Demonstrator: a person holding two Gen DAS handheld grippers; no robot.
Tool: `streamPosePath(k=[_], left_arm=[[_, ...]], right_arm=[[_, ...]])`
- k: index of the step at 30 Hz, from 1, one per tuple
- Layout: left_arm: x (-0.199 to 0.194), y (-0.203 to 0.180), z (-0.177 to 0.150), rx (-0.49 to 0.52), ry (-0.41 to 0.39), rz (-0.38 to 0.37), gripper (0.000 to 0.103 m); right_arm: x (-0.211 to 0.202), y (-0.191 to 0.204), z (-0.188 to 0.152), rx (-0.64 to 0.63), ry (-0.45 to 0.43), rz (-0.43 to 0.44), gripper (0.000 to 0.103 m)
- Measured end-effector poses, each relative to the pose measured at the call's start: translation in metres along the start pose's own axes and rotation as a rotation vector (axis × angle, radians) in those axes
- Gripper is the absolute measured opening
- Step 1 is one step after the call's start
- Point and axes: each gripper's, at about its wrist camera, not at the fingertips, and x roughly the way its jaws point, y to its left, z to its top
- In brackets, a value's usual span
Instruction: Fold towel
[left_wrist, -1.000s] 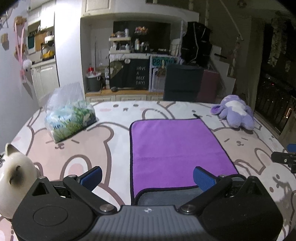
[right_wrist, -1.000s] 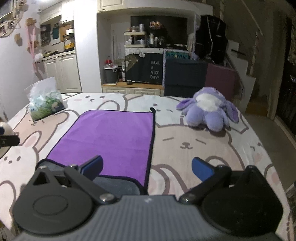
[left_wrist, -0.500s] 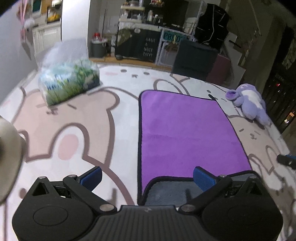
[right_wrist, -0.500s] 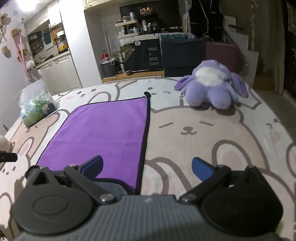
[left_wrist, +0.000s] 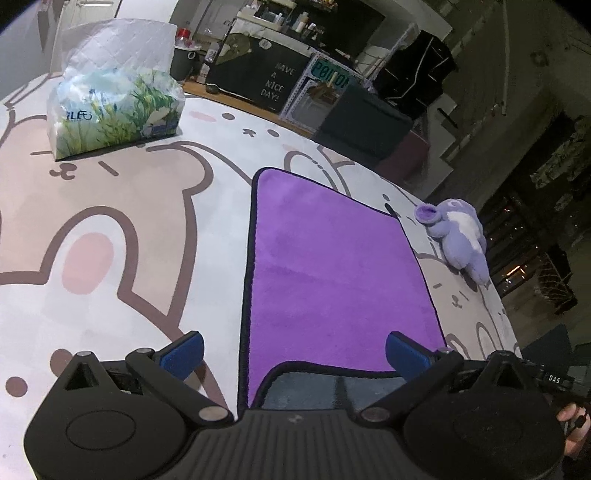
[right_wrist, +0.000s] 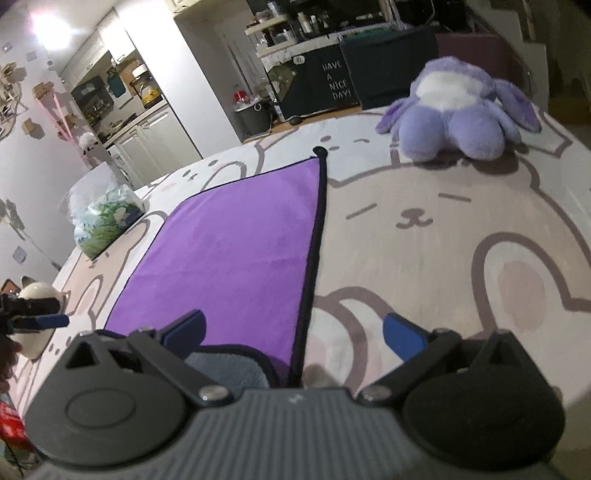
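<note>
Towel, purple plush with black trim (left_wrist: 340, 277), lies flat at frame centre on the bunny-print surface (left_wrist: 129, 221), near edge turned grey-side up. Left gripper (left_wrist: 295, 352) and right gripper (right_wrist: 293, 334) jaws wide, empty. Folding barely begun.

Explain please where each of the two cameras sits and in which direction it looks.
Left wrist: on the left gripper, looking forward over the towel's near left corner; both blue fingers show, wide apart, and a bit of hand at right.
Right wrist: on the right gripper, over the near right corner; its open fingers show, the left gripper at far left.
Shared: towel, tissue pack, purple plush.
</note>
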Motion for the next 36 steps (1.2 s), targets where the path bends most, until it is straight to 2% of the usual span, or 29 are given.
streamPosePath(k=[1, 4, 7, 9, 11, 18, 21, 26, 31, 36], left_arm=[[0.001, 0.001, 0.001, -0.001, 0.011, -0.019, 0.101], [0.005, 0.002, 0.003, -0.007, 0.056, -0.056, 0.089], [0.011, 0.001, 0.002, -0.012, 0.109, -0.073, 0.075], [0.014, 0.001, 0.0, -0.01, 0.133, -0.071, 0.068], [0.018, 0.002, 0.0, -0.015, 0.151, -0.07, 0.06], [0.024, 0.007, -0.005, 0.012, 0.212, -0.049, 0.044], [0.026, 0.007, -0.008, 0.033, 0.231, -0.042, 0.04], [0.029, 0.008, -0.008, 0.051, 0.239, -0.01, 0.036], [0.023, 0.012, -0.003, 0.051, 0.177, 0.013, 0.036], [0.023, 0.019, -0.001, 0.039, 0.182, 0.007, 0.036]], right_arm=[[0.001, -0.002, 0.001, 0.007, 0.013, 0.022, 0.103], [0.004, -0.005, 0.004, 0.038, 0.051, 0.074, 0.101], [0.007, -0.004, 0.004, 0.058, 0.092, 0.107, 0.088], [0.01, -0.001, 0.003, 0.063, 0.127, 0.133, 0.068], [0.013, 0.001, 0.002, 0.07, 0.158, 0.143, 0.061], [0.019, 0.008, -0.003, 0.023, 0.21, 0.13, 0.038], [0.02, 0.013, -0.007, -0.03, 0.235, 0.111, 0.025], [0.02, 0.017, -0.011, -0.098, 0.253, 0.073, 0.012], [0.016, 0.018, -0.01, -0.115, 0.234, 0.072, 0.009], [0.016, 0.02, -0.01, -0.121, 0.236, 0.07, 0.009]])
